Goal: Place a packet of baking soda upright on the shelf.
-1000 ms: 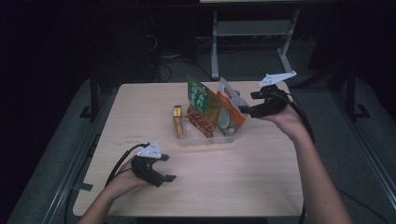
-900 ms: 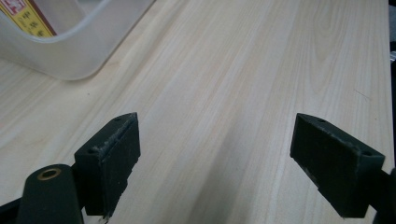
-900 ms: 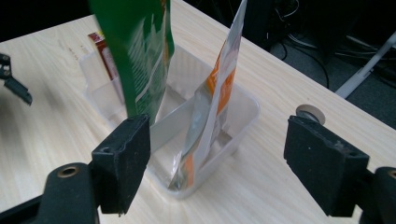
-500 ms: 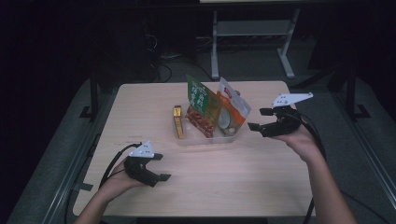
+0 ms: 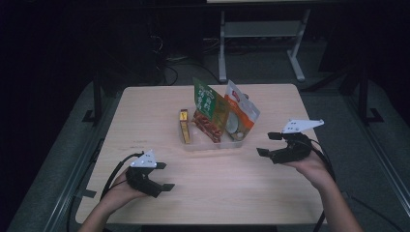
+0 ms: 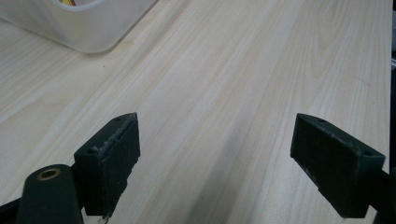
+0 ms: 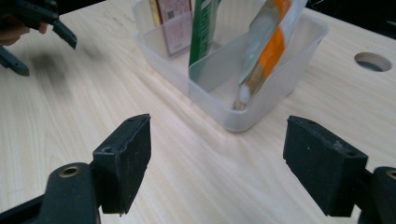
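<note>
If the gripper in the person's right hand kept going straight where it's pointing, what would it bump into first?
Probably the clear plastic bin: the right gripper, jaws open, aims at its near corner, where the orange pouch leans. Only bare table lies between.

No legible text on the packets (image 5: 220, 113).

Packets (image 5: 212, 111) stand in the bin (image 5: 212, 144) mid-table (image 5: 145, 111), box (image 5: 184, 126) just left.
</note>
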### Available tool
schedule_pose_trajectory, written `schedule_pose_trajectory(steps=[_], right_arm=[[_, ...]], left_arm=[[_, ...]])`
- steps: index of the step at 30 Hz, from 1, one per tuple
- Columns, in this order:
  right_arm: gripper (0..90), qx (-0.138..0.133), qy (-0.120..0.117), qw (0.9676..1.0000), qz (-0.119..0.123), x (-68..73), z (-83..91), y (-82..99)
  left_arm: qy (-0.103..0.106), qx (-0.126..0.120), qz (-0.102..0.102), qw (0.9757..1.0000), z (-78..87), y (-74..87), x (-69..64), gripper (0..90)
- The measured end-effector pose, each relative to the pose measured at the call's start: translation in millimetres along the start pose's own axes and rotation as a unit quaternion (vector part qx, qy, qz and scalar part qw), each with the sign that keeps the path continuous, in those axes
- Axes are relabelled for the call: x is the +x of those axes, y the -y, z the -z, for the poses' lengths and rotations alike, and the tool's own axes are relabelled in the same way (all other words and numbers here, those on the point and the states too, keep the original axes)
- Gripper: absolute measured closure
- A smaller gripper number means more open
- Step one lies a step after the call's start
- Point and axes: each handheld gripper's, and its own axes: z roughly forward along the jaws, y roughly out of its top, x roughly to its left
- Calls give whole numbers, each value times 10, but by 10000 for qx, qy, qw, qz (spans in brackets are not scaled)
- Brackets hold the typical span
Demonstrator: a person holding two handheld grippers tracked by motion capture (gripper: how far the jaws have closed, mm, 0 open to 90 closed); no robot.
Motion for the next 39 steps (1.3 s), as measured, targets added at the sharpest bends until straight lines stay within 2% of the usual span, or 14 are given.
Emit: schedule_pose_trajectory(steps=[5,14,18,23,28,31,34,35,38,39], right_arm=[[233,11,-7,10000,9,47,-19,107],[233,95,-175,9998,36,143,-97,261],[233,148,-197,9997,77,177,-162,315],[232,321,-221,9991,185,230,-249,371],[232,517,-186,9977,392,285,-322,390],[232,663,-174,9967,442,327,-367,400],[233,715,-289,9961,426,353,-416,430],[233,751,-316,9957,440,363,-432,440],[233,802,-400,9949,465,375,-473,459],[233,796,-428,9949,457,380,-485,463]], left_arm=[[28,29,-27,10000,-10,28,-4,154],[95,71,-128,9998,-28,63,-10,154],[124,70,-94,9999,-34,78,-25,154],[164,125,-132,9997,-48,98,-30,154],[218,189,-230,9993,-88,112,-48,154],[255,227,-217,9992,-116,123,-61,155],[270,303,-307,9987,-138,124,-64,155],[291,308,-274,9987,-147,125,-75,155],[311,353,-345,9983,-163,124,-84,155],[308,316,-299,9986,-173,125,-98,155]])
